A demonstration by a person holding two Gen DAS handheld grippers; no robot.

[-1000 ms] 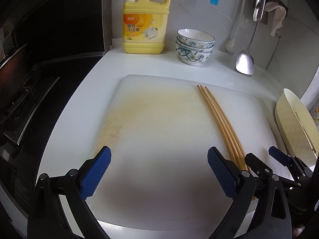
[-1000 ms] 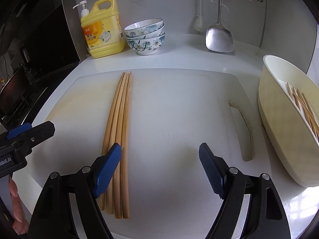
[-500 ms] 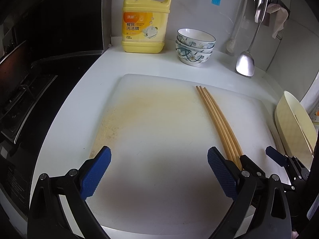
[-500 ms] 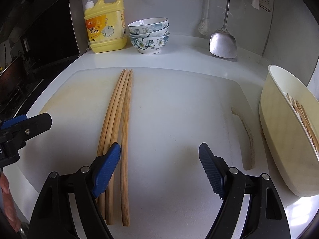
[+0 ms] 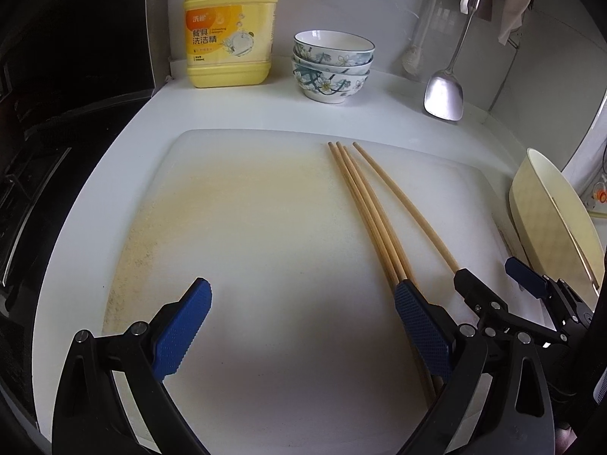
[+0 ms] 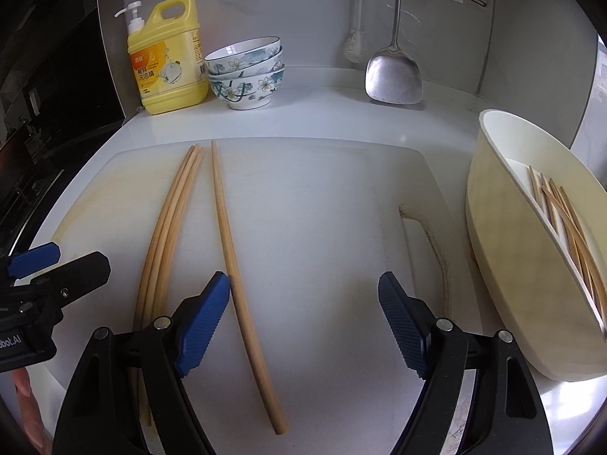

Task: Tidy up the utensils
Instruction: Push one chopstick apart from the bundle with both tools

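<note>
**One chopstick split off, ready to be picked**

My right gripper hangs with its blue-padded fingers spread wide and nothing pinched. Between them lies the single long bamboo chopstick, flat on the stained white plastic cutting board and set a little apart from the others; my left-hand pad sits just beside it, and I cannot tell whether it touches. My left gripper is likewise spread and empty, well to the left of that stick, over bare board.

I judge the step in hand to be singling out one chopstick for pickup. The next move, as I read it, calls for lowering the right fingers to straddle the loose stick and closing across its thin shaft near the thick end, low enough that the pads do not skid over it. It is round and smooth, so it may roll or pivot as I pinch.

The bundle of three matching bamboo chopsticks lies just left of it, touching one another.

At the right edge of the white bench stands the cream oval plastic holder, tilted, with several chopsticks already inside. I take that as the destination. At the back, three stacked floral bowls show only the top one's inside, which looks empty.
</note>
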